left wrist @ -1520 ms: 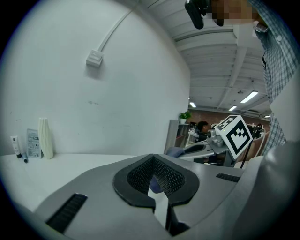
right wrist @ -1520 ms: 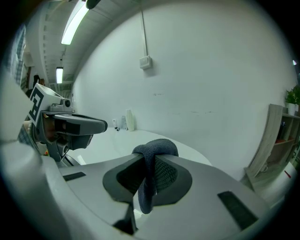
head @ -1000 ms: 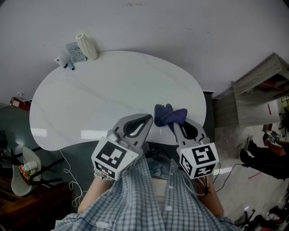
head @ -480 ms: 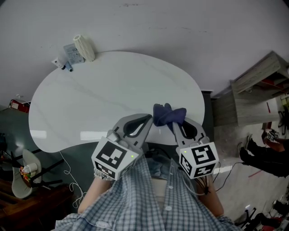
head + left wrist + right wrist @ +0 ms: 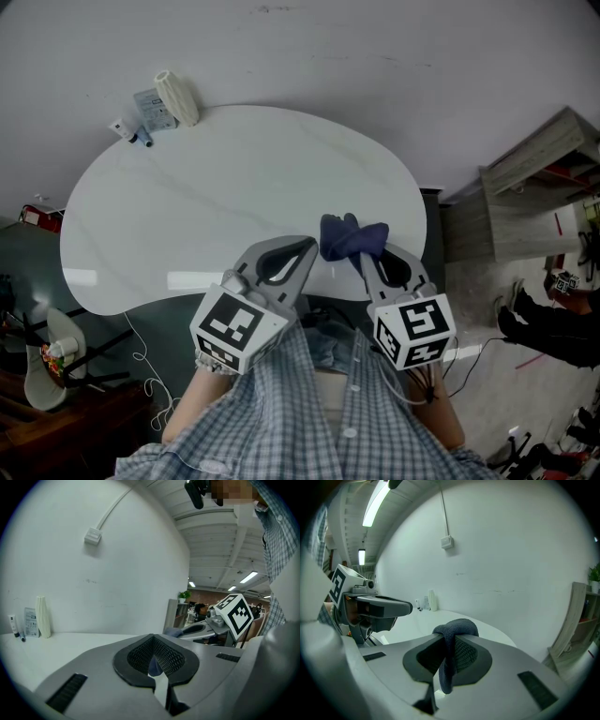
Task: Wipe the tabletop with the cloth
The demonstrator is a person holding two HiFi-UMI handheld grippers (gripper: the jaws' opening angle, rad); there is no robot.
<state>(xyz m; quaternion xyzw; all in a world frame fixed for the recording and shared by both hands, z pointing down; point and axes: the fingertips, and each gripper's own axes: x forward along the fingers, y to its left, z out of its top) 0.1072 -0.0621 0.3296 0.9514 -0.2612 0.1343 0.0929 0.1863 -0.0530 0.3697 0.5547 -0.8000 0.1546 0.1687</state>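
Note:
A white oval tabletop lies in front of me in the head view. My right gripper hovers over its near right edge, shut on a dark blue cloth that bunches up past the jaw tips. In the right gripper view the cloth is pinched between the pads and hangs down in a fold. My left gripper sits beside it at the near edge, jaws shut with nothing held; its tips point across the table. The right gripper with the cloth also shows in the left gripper view.
At the table's far left corner stand a white ribbed vase, a small packet and a marker, close to the white wall. A wooden shelf unit stands to the right. A stool and cables lie on the floor at left.

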